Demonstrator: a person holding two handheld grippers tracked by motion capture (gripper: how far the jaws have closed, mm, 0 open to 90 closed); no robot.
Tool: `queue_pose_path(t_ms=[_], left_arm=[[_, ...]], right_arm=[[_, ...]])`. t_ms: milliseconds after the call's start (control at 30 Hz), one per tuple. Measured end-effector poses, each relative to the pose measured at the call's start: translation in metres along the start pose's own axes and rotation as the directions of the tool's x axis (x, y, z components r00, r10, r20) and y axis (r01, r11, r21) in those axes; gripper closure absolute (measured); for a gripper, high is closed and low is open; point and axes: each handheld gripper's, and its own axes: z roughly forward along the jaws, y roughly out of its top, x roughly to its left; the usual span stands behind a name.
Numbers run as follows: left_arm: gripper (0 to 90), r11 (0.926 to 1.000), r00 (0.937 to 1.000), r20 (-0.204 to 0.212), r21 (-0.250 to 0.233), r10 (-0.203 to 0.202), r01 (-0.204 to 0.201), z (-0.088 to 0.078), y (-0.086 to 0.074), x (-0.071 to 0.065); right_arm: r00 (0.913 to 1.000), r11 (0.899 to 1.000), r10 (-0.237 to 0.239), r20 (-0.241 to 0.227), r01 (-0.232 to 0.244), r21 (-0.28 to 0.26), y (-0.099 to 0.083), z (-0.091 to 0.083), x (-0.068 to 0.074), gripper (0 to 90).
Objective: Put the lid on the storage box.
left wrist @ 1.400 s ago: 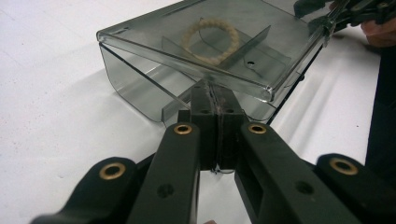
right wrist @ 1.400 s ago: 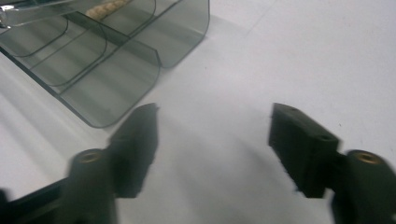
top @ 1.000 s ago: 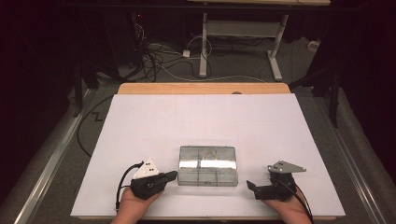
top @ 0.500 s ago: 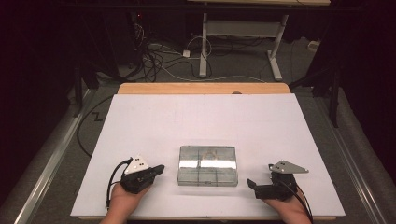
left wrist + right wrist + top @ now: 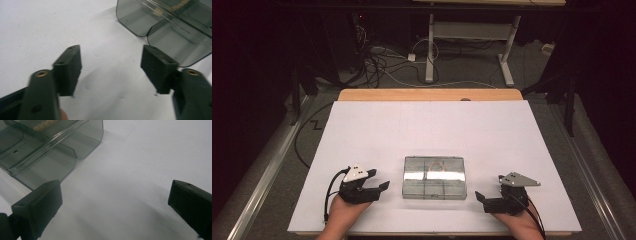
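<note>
- The clear compartment box [image 5: 434,177] lies flat on the white worktop [image 5: 432,130] between the two grippers, near the front edge, touching neither of them.
- The left gripper [image 5: 382,186] rests just to the left of the box, its fingers pointing toward the box's left wall with a strip of bare worktop in between. Its fingers have just been opening and now stand apart with nothing between them.
- The right gripper [image 5: 478,197] rests just to the right of the box, its fingers aimed at the box's near right corner, parted, gripping nothing.
- The high view gives the whole layout: the box is split into compartments, with a small tan thing [image 5: 435,166] in a far middle one; wide empty worktop lies beyond the box, and a wooden strip [image 5: 427,94] runs along the far edge.
- The left gripper view adds the close detail: the left gripper [image 5: 111,68] has its two black fingers [image 5: 68,67] well apart over bare white surface, and the box [image 5: 172,30] sits ahead and off the right-hand finger, showing a rounded smoky corner and a notch in its rim.
- The right gripper view shows the right gripper [image 5: 115,202] with wide-set fingers [image 5: 41,205]; the box [image 5: 50,150] lies ahead of the left-hand finger, close to it, with a raised rib along its lid and the tan thing [image 5: 46,125] at the frame's top.
- Ahead of the right-hand finger in that view the worktop is open.
- The front edge of the worktop runs just behind both hands.
</note>
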Motion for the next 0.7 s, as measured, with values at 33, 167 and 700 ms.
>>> queue_pose_path(t_ms=[33,167,700], left_arm=[[25.7,1.0,1.0,-0.005,0.0,-0.003,0.003,0.0002,0.0002,0.0],[13.1,0.9999,0.9998,-0.016,-0.005,-0.009,0.009,0.0007,0.0012,0.0001],[0.0,0.9996,0.9997,-0.023,-0.028,0.003,-0.004,0.0013,0.0032,-0.0007]], right_arm=[[1.0,1.0,-0.003,0.0,0.003,-0.004,-0.0001,0.0,0.0,0.0],[1.0,1.0,-0.006,0.0,0.006,-0.018,-0.0001,-0.0006,0.0002,0.0],[1.0,1.0,-0.003,-0.007,0.003,-0.029,0.0,-0.001,0.002,0.0]])
